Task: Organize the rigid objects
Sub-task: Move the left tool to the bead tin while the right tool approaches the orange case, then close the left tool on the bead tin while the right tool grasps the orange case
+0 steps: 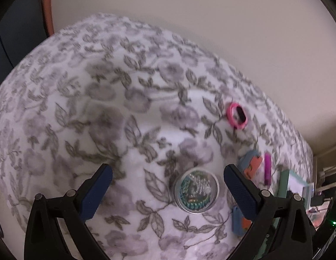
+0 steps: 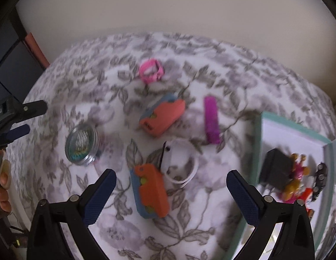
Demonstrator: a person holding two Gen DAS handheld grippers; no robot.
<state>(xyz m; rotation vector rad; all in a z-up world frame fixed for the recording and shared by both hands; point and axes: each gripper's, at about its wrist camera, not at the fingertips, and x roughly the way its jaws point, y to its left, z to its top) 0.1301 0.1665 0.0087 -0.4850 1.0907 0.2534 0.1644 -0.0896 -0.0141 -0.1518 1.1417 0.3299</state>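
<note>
Left tongs (image 1: 168, 178) wide above round tin (image 1: 196, 190) on floral bedspread (image 1: 92, 108), right tongs (image 2: 171, 183) wide over orange-blue toy (image 2: 151, 191), teal tray (image 2: 257, 140) alongside holding figurines.

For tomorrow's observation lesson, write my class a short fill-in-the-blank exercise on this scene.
1. The round tin lies between the open fingers of the ____ gripper.
2. The box has a ____ rim.
3. The stick beside the box is ____.
4. The right gripper holds ____.

Missing words: left; green; purple; nothing
</note>
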